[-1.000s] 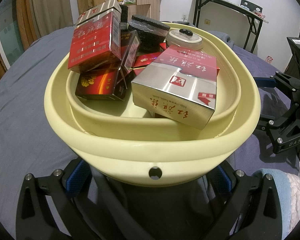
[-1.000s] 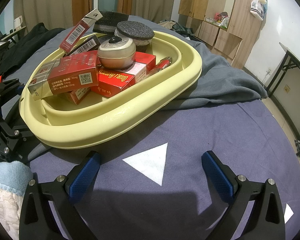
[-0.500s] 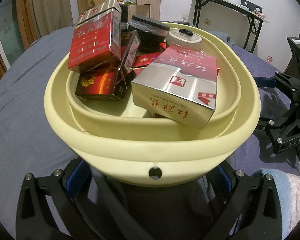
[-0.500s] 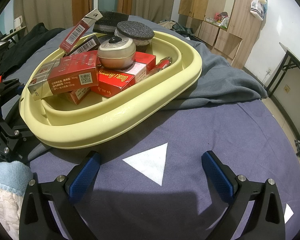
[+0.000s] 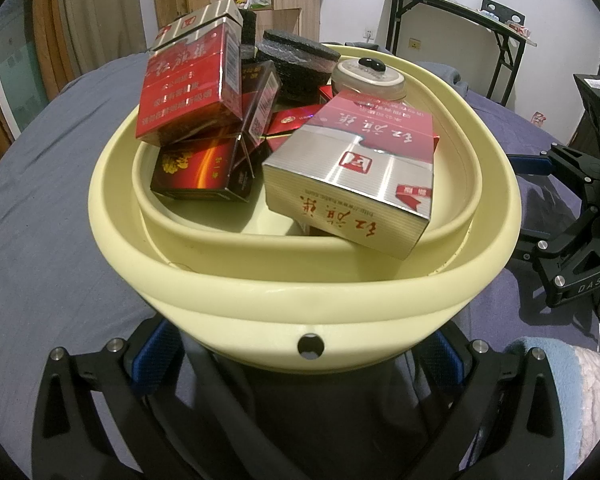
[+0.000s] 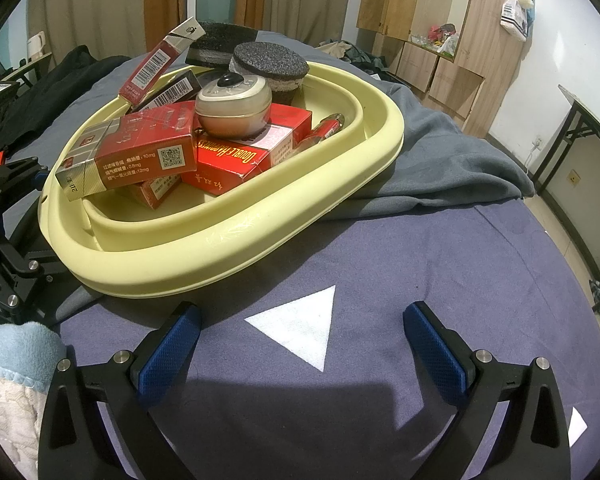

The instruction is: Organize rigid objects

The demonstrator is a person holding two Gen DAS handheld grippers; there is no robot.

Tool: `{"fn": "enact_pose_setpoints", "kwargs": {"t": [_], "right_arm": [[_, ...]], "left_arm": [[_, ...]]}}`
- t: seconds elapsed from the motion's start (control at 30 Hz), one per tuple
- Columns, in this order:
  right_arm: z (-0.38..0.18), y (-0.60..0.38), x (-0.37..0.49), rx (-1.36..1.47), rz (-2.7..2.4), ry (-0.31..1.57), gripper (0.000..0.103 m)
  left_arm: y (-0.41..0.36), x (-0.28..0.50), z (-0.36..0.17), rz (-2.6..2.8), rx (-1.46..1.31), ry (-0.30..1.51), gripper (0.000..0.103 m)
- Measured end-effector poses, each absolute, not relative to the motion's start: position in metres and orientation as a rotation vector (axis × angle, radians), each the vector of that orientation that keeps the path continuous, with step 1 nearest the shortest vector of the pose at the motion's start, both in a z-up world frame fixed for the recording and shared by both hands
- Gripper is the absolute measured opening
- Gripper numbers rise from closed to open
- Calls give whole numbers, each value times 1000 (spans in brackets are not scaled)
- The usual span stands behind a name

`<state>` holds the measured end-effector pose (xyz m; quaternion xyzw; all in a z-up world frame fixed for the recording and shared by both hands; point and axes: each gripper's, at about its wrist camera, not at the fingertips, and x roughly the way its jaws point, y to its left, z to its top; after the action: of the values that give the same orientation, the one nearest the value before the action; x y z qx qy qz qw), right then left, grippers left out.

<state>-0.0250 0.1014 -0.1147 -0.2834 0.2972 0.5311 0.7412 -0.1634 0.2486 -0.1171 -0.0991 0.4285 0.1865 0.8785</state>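
Note:
A pale yellow basin (image 5: 300, 292) (image 6: 220, 248) sits on a blue-grey cloth and holds a heap of things. On the near right of the heap lies a silver-and-red cigarette pack (image 5: 352, 184), with a red pack (image 5: 188, 88) leaning over a dark red one (image 5: 200, 172). A cream jar (image 6: 232, 108) rests on a red carton (image 6: 236, 160), with black round pucks (image 6: 268, 64) behind. My left gripper (image 5: 298, 346) is open, and its blue pads (image 5: 156, 352) sit under the basin's near rim. My right gripper (image 6: 302, 320) stands open over the cloth, right of the basin.
A white triangle (image 6: 300, 332) marks the cloth between my right fingers. A grey blanket (image 6: 440, 160) lies bunched behind the basin. A black folding table (image 5: 452, 12) and wooden cupboards (image 6: 440, 20) stand along the walls. A light blue sleeve (image 6: 16, 344) shows at lower left.

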Motion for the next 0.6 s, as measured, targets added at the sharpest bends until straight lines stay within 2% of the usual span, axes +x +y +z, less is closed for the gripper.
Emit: {"fn": "enact_pose_setpoints", "kwargs": {"t": [0.6], "right_arm": [[-115, 103, -20, -622, 1165, 651, 103]], "left_arm": [[249, -163, -117, 389, -207, 894, 103]]}}
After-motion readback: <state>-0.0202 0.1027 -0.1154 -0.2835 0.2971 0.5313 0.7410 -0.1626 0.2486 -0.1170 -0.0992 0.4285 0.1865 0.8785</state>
